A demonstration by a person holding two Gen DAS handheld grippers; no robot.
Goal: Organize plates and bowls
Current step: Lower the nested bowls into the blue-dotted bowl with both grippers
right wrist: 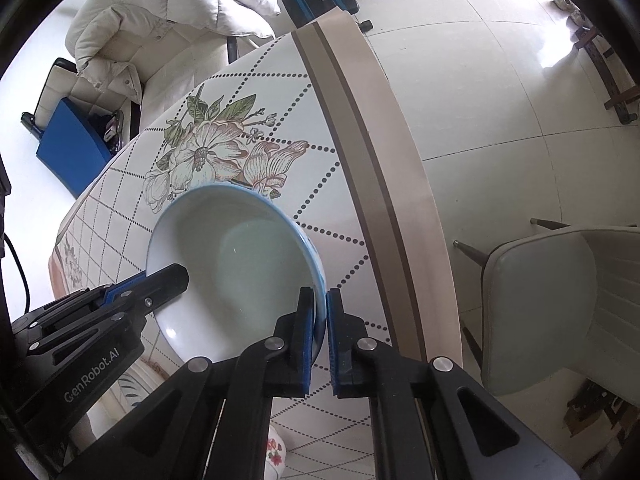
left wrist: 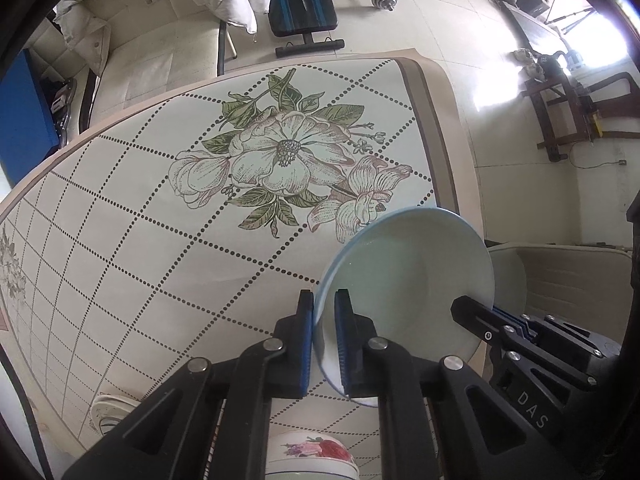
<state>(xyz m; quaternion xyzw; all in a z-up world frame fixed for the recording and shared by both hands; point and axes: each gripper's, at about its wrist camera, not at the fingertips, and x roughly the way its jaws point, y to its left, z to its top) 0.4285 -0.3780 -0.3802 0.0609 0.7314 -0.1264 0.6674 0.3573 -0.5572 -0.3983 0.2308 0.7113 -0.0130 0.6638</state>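
A pale blue bowl (left wrist: 412, 276) with a white-green inside is held in the air above the table, gripped by both grippers on opposite rims. My left gripper (left wrist: 324, 304) is shut on its left rim. My right gripper (right wrist: 320, 300) is shut on its right rim; the bowl (right wrist: 236, 264) fills the middle of the right wrist view. Each gripper shows in the other's view: the right one (left wrist: 472, 312), the left one (right wrist: 168, 280). A flower-painted bowl (left wrist: 308, 456) sits on the table below my left gripper. A patterned plate (left wrist: 108, 412) lies at the lower left.
The table (left wrist: 140, 240) carries a cloth with dotted diamonds and a large flower print. A cream chair (right wrist: 560, 312) stands by the table's right edge. A sofa with a white jacket (right wrist: 160, 12), a weight bench (left wrist: 302, 0) and dumbbells stand beyond the table.
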